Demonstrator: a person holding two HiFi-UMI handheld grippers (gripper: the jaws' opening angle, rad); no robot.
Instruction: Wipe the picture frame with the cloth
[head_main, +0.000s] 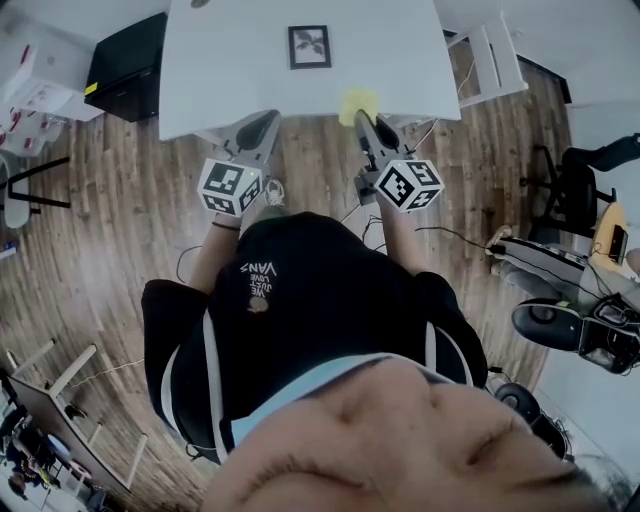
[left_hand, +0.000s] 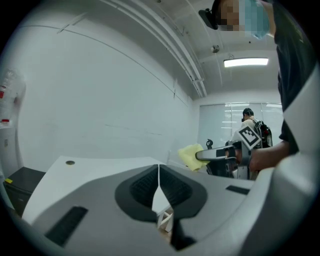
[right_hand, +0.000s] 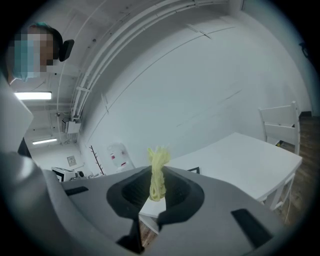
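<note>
Grey left gripper and right gripper have black-lined jaws, with a black-and-white marker cube behind each. The shirt is black with white stripes.

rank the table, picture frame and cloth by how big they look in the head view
1. table: by far the largest.
2-3. frame and cloth: about alike. The cloth is bunched in the right gripper, which hides part of it, so I won't rank these two.

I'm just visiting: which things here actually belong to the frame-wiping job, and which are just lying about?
Part of the job:
- picture frame, lying on the white table
- yellow cloth, pinched in the right gripper

Just there:
- left gripper, shut and empty
- black cabinet
- white chair
- black office chair
</note>
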